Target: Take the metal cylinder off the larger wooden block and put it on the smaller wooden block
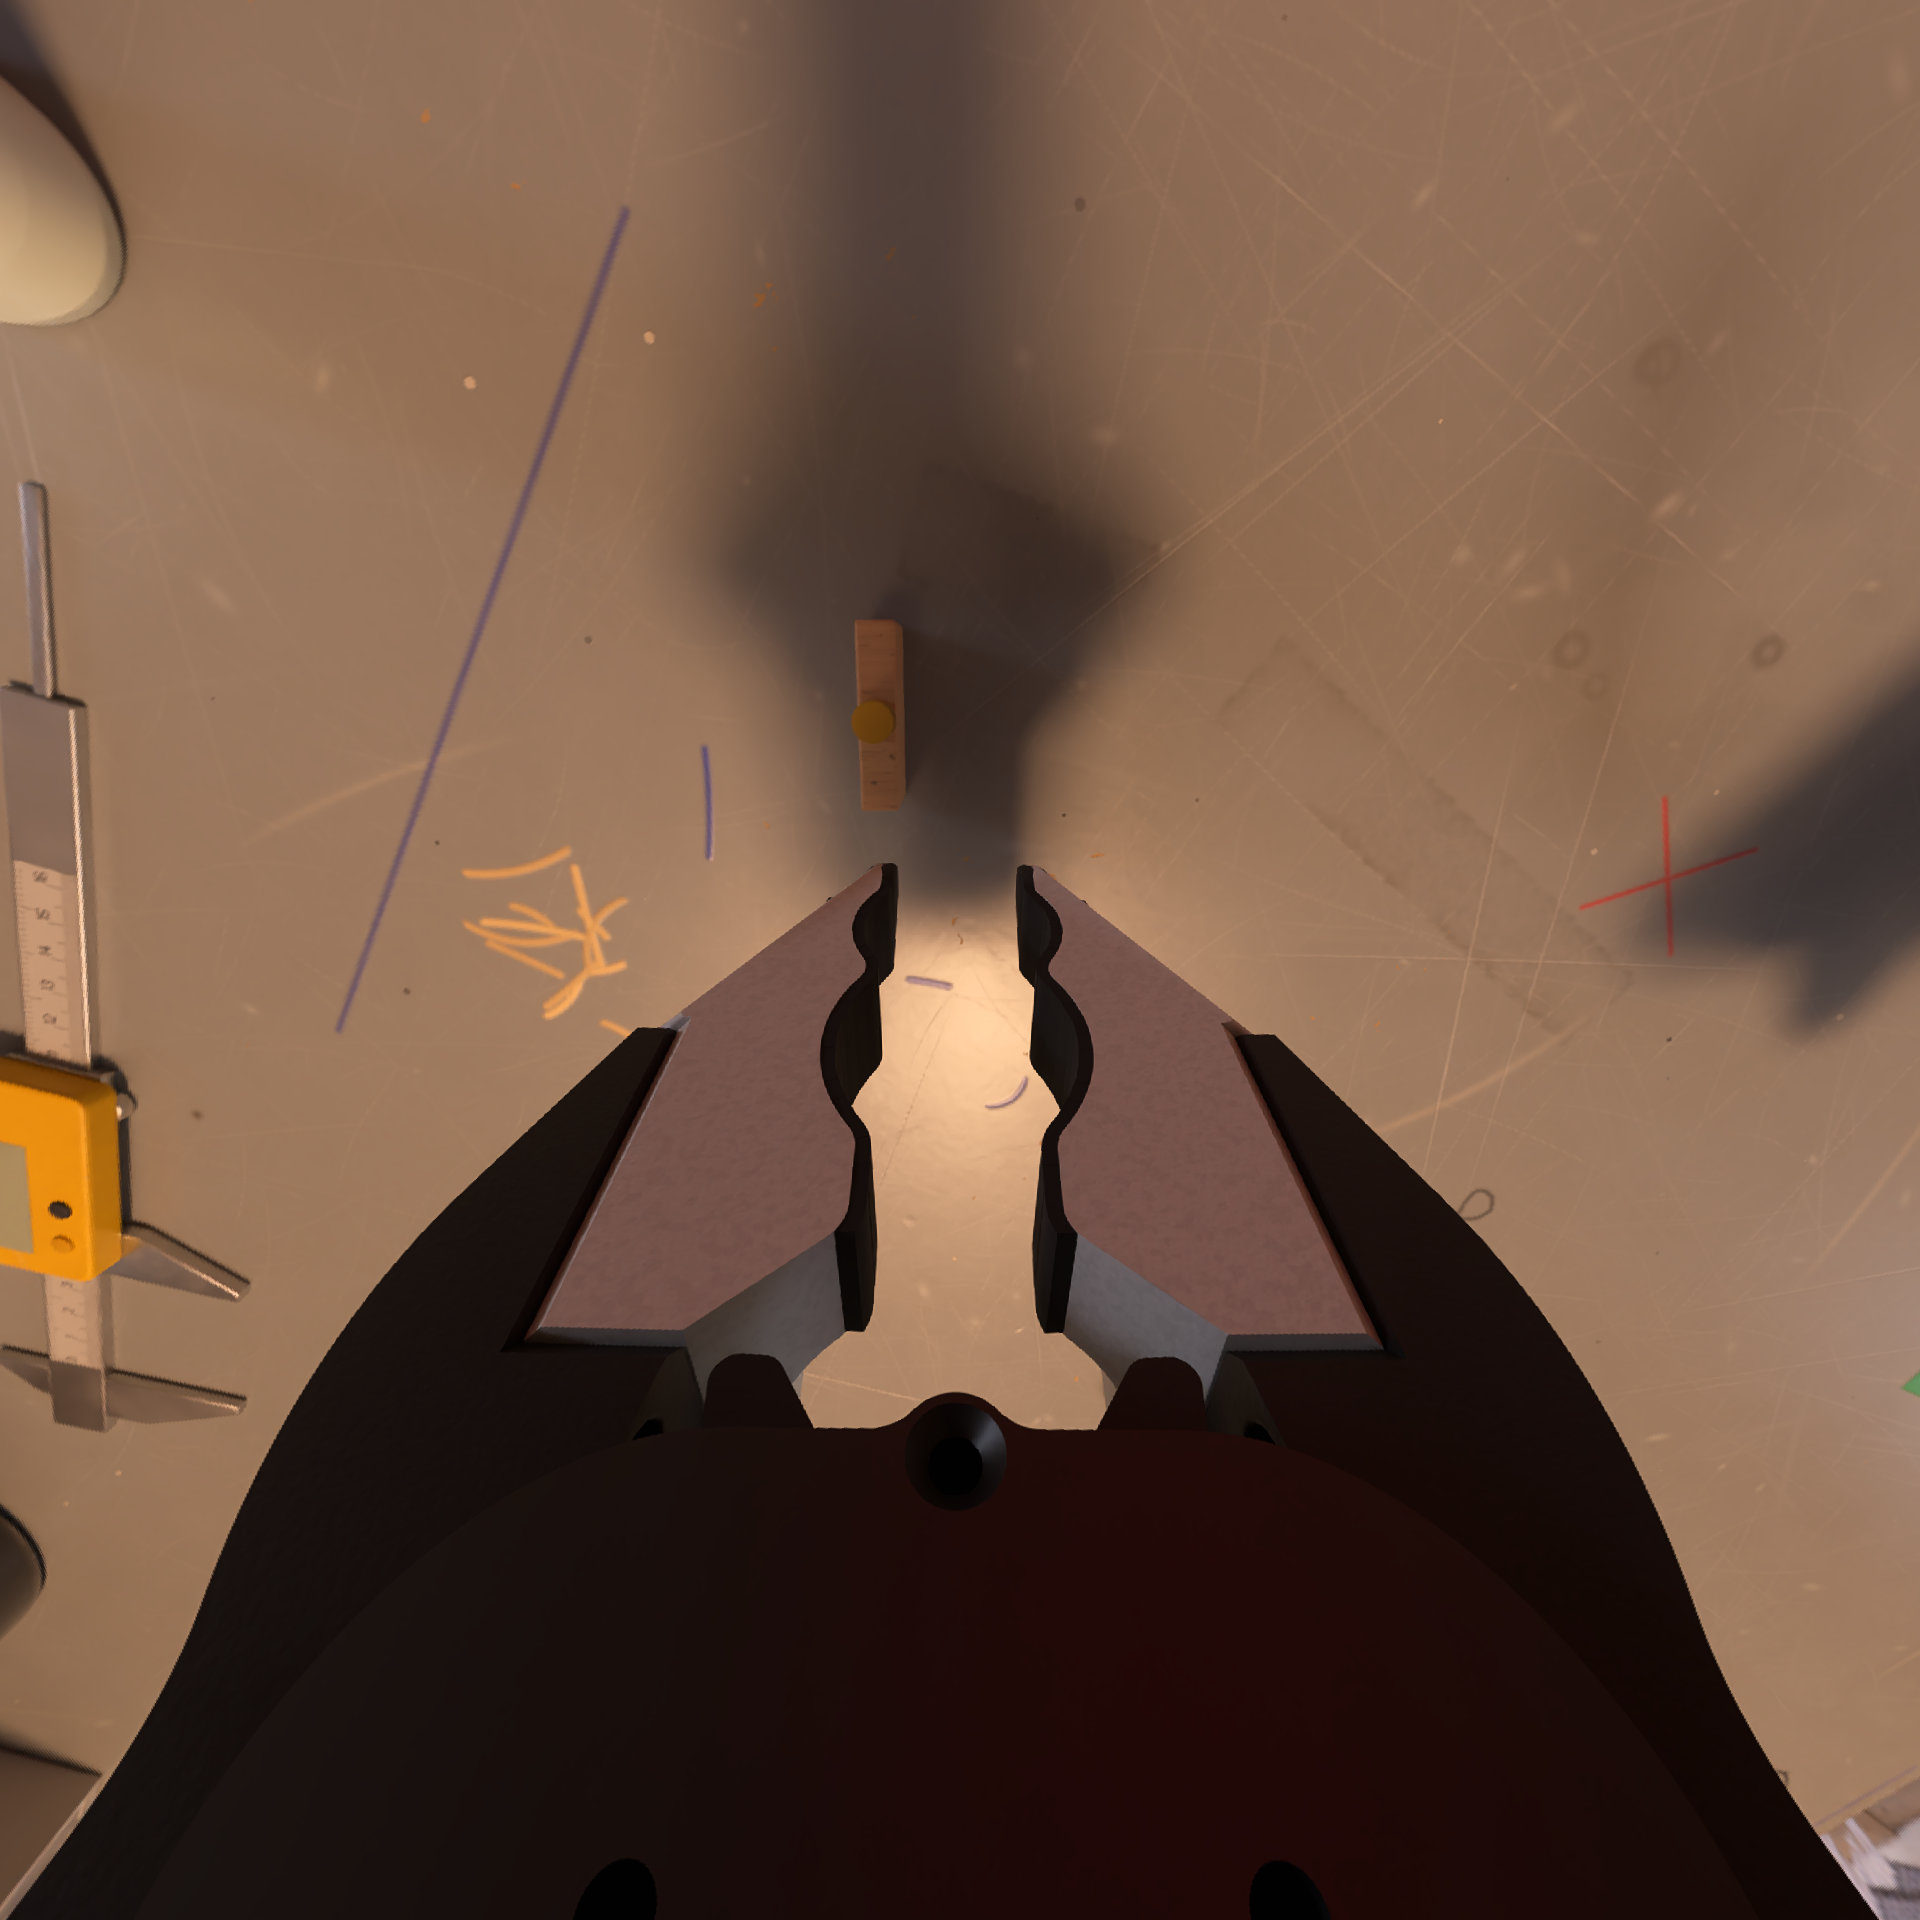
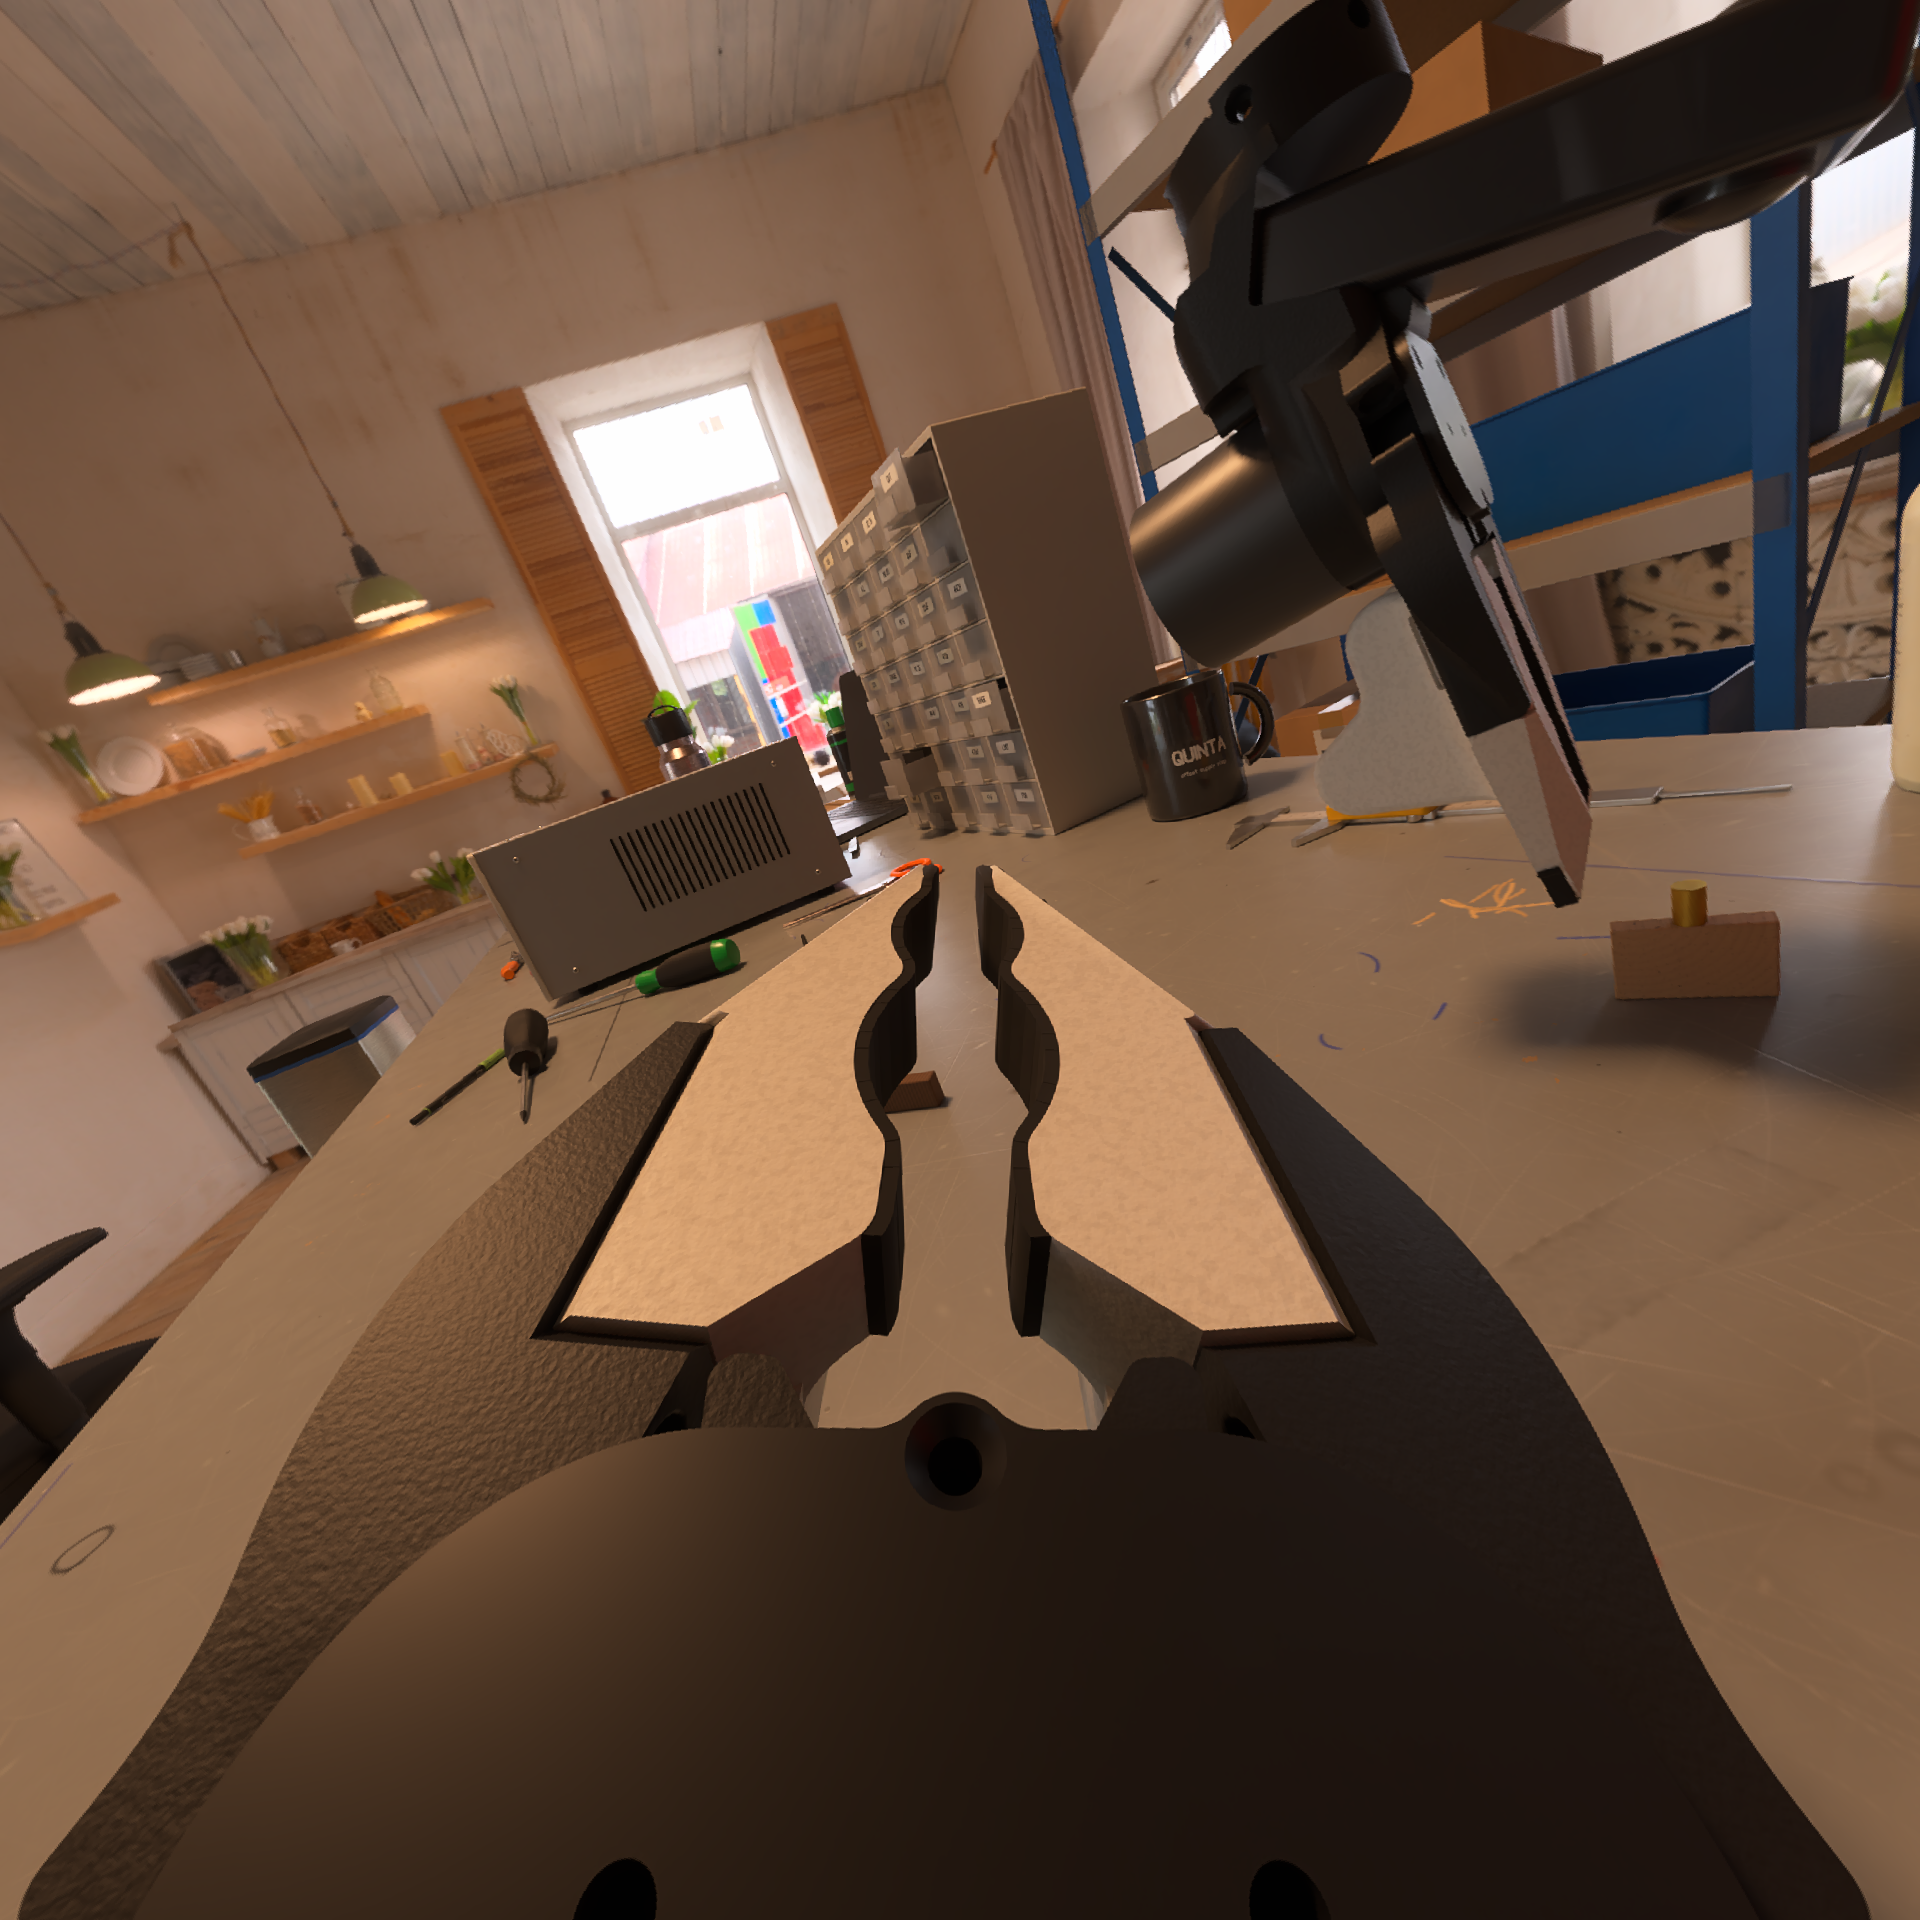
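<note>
The larger wooden block (image 1: pixel 879 769) lies on the scratched table with the gold metal cylinder (image 1: pixel 873 720) standing on it. My left gripper (image 1: pixel 957 878) hovers above the table, just short of the block, open and empty. In the right wrist view the left gripper (image 2: pixel 1564 888) hangs tilted, tips just left of the cylinder (image 2: pixel 1688 902) on the larger block (image 2: pixel 1694 961). My right gripper (image 2: pixel 957 878) is low over the table, jaws narrowly apart and empty. The smaller wooden block (image 2: pixel 920 1091) shows through the gap between its fingers, partly hidden.
A yellow digital caliper (image 1: pixel 52 1039) lies at the left. A dark mug (image 2: pixel 1195 743), a drawer cabinet (image 2: pixel 987 623), a grey vented box (image 2: pixel 675 862), a white foam shape (image 2: pixel 1392 717) and two screwdrivers (image 2: pixel 691 964) (image 2: pixel 525 1049) stand farther back.
</note>
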Robot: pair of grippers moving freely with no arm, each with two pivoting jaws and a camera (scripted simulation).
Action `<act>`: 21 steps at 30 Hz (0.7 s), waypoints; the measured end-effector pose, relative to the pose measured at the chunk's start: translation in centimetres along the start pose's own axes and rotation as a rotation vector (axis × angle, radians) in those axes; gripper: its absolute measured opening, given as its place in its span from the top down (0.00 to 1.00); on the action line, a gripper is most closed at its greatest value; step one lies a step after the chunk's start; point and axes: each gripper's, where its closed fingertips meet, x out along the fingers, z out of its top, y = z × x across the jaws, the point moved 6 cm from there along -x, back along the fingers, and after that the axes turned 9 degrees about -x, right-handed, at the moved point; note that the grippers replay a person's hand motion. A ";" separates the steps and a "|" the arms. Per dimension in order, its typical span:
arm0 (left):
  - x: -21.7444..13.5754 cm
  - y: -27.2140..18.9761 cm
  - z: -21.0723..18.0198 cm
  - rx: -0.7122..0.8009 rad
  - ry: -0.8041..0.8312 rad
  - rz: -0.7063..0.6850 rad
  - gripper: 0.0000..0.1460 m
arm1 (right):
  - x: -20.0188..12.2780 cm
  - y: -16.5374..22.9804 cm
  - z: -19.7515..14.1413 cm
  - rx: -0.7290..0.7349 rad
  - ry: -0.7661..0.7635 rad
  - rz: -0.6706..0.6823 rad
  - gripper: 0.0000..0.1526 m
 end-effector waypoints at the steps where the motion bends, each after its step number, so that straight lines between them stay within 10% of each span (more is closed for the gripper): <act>1: -0.2 0.1 -0.1 -0.003 -0.003 0.003 0.85 | 0.0 0.0 0.0 -0.001 0.000 0.000 0.95; 21: 1.7 1.2 2.0 -0.015 -0.020 0.004 0.78 | 0.0 0.2 0.0 -0.006 0.004 0.012 0.95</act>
